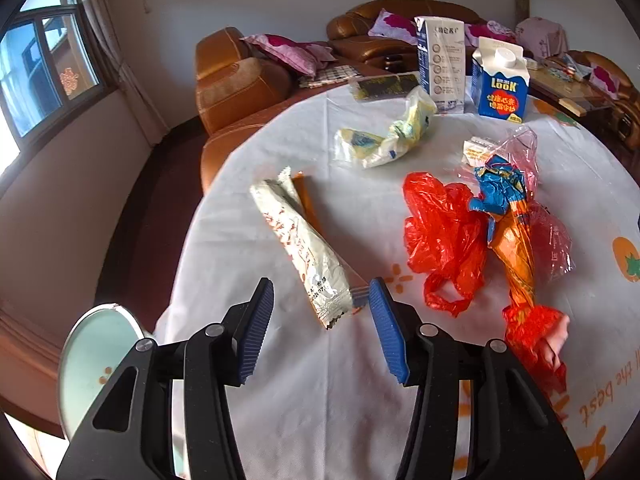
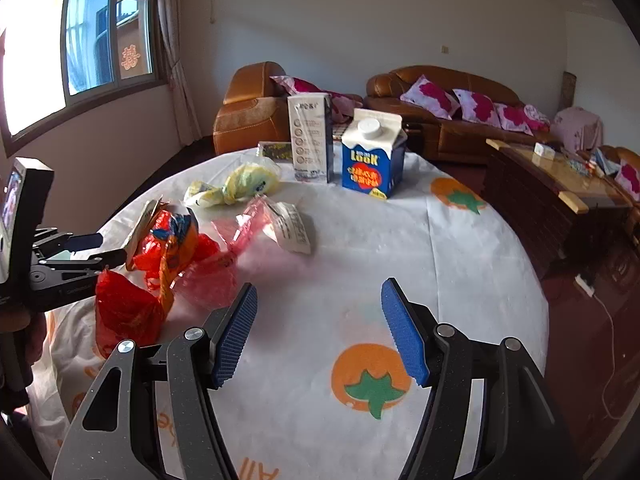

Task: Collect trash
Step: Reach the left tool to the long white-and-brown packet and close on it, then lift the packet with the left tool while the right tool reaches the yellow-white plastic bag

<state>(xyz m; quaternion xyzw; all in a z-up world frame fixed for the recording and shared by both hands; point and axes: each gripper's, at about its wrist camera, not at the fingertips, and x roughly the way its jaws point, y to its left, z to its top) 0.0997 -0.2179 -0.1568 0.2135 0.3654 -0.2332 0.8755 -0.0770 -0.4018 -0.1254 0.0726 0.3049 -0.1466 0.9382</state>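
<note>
- The left tongs (image 1: 322,300) hang over the near left of the tabletop (image 1: 280,400), half open, gripping nothing; the near end of a white wrapper (image 1: 298,240) lies between their tips.
- The right tongs (image 2: 320,304) stand wide and empty over the bare cloth.
- In mid-table, a red bag (image 1: 444,236) touches an orange and blue wrapper (image 1: 512,248).
- Farther off lies a yellow bag (image 1: 392,136).
- At the far edge stand a blue carton (image 1: 500,84) and a tall white carton (image 1: 440,60).

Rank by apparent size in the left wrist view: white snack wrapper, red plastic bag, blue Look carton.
1. white snack wrapper and red plastic bag: alike, unranked.
2. blue Look carton, though it stands farther away.
</note>
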